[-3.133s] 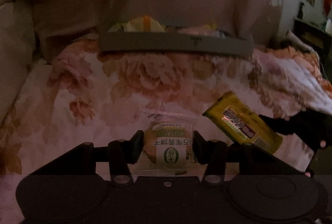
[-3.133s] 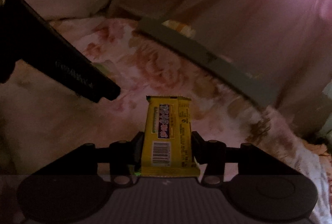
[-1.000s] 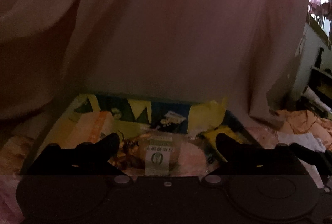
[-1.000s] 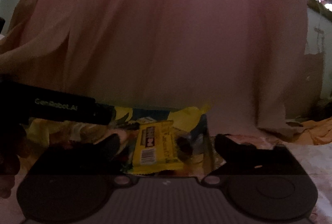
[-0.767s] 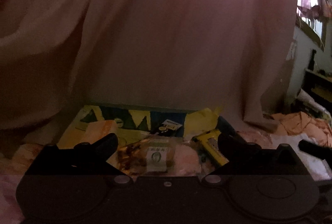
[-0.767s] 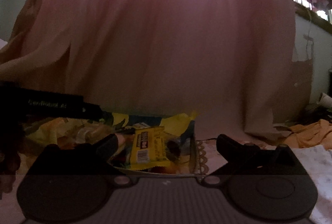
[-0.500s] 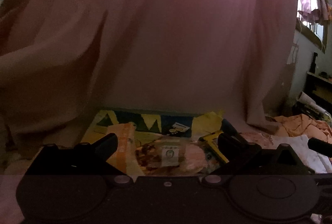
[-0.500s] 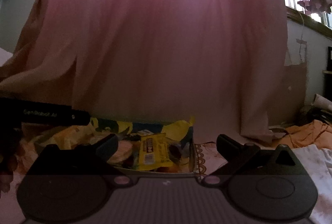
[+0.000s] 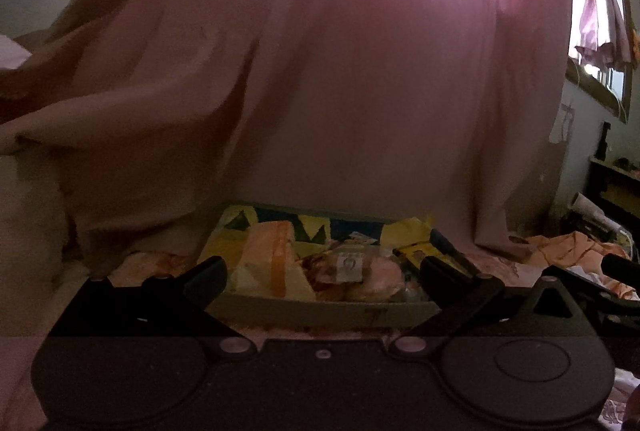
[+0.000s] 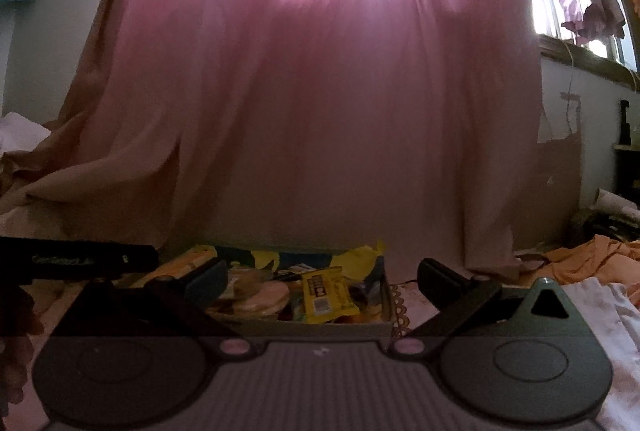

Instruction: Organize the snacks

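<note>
Both grippers are sitting empty right now, jaws spread wide with nothing between them. The left gripper [image 9: 323, 273] is hovering low in its frame, just in front of the grey tray [image 9: 320, 309], and the right gripper [image 10: 322, 277] is doing the same in its own view.

The snacks are lying in the tray at lower centre of both views: the yellow bar [image 10: 327, 296] is resting on top of the pile toward the right side, and the round cake in clear wrap [image 9: 349, 267] is sitting mid-tray next to an orange packet [image 9: 276, 263]. The tray is parked right up against the pink curtain [image 10: 320, 91].

So as far as I can judge, this part is looking done — I'm not spotting any loose snacks on the bedding around the tray, though the light is dim and the view is narrow, so something could be hiding out of frame.
</note>
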`<state>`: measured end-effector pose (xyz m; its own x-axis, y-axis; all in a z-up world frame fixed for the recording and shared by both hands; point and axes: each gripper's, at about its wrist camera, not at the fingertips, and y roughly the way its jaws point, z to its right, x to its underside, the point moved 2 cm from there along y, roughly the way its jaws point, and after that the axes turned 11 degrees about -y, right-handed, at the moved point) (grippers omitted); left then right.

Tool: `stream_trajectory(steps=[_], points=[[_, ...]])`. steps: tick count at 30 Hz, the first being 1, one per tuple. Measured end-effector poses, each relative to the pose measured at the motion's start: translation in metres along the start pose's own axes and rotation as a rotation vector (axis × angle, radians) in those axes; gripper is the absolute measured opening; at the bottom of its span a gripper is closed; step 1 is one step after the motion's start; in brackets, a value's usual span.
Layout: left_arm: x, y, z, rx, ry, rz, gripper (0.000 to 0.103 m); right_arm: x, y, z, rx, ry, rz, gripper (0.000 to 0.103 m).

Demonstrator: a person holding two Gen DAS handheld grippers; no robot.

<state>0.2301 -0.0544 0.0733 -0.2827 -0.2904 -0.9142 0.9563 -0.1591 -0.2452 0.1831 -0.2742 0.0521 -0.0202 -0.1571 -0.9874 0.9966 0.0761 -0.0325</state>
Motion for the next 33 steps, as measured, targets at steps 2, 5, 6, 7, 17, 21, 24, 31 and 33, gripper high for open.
stream_trajectory(steps=[2,5,6,7,17,21,24,31,33], points=[[0.004,-0.010,-0.004,-0.005,-0.007,0.007,0.102,0.000,-0.007,-0.003,0.005,-0.005,0.004,0.103],[0.009,-0.024,-0.011,-0.020,-0.003,0.016,0.102,-0.001,-0.018,-0.007,0.006,-0.014,0.014,0.103],[0.011,-0.028,-0.013,-0.024,-0.003,0.019,0.102,-0.001,-0.022,-0.010,0.006,-0.018,0.018,0.103],[0.012,-0.032,-0.015,-0.027,-0.007,0.023,0.102,-0.002,-0.024,-0.012,0.005,-0.020,0.020,0.103],[0.025,-0.072,-0.034,-0.053,-0.019,0.057,0.102,0.006,-0.056,-0.036,-0.008,-0.028,0.031,0.103],[0.032,-0.088,-0.040,-0.056,-0.025,0.062,0.102,0.015,-0.066,-0.043,-0.013,-0.019,0.004,0.103],[0.039,-0.097,-0.044,-0.065,-0.033,0.058,0.102,0.021,-0.076,-0.046,-0.013,-0.014,-0.012,0.103],[0.051,-0.117,-0.049,-0.084,-0.039,0.050,0.102,0.032,-0.095,-0.048,-0.003,0.003,-0.038,0.103],[0.054,-0.122,-0.049,-0.088,-0.037,0.050,0.102,0.032,-0.100,-0.048,0.000,0.007,-0.036,0.103]])
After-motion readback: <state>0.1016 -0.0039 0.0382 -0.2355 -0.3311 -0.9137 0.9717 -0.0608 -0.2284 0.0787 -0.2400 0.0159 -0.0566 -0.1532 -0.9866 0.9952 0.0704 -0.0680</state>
